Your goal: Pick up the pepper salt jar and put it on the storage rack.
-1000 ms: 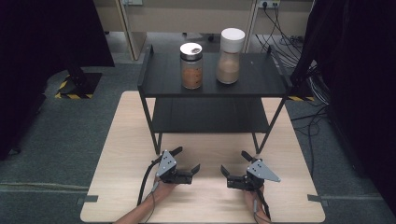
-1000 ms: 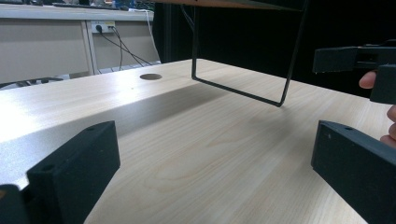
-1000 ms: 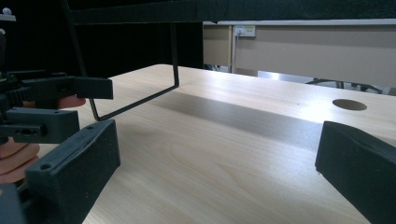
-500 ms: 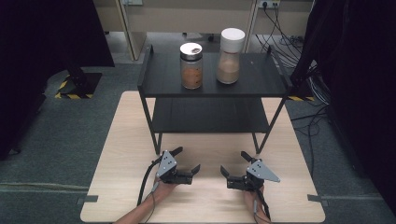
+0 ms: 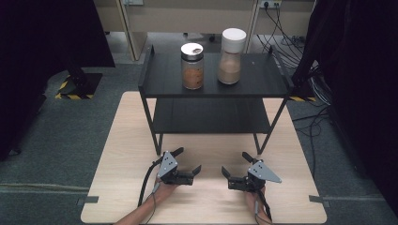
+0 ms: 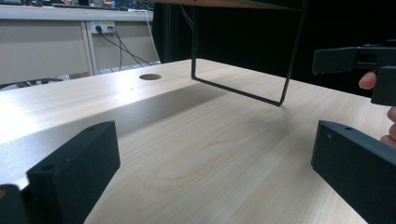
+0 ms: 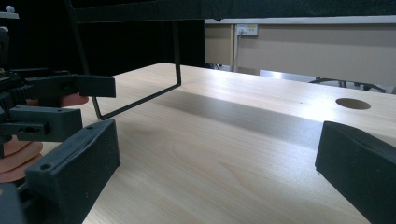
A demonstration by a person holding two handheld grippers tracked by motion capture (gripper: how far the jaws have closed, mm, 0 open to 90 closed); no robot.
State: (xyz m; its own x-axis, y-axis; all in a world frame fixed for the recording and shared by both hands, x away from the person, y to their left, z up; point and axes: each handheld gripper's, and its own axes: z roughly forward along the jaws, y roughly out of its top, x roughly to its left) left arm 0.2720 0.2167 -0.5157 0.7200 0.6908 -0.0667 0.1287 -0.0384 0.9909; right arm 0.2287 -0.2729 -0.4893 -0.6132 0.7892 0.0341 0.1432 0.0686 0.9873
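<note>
A: Two jars stand upright on the black shelf rack [image 5: 263, 82] at twelve o'clock: the steel-lidded jar [image 5: 192, 66] and, just beside it, the white-lidded jar [image 5: 231, 56].

B: And the hands?

A: Left gripper [image 5: 187, 163] and right gripper [image 5: 235, 166] rest on the table [image 5: 126, 140], fingers released. Left sits nearer the steel-lidded one. Nothing has shifted since a second ago

One camera looks down from above onto the wooden table [image 5: 141, 140] and black shelf rack [image 5: 159, 82], while two gripper cameras sit low near the tabletop, facing each other, both showing the rack's leg.
</note>
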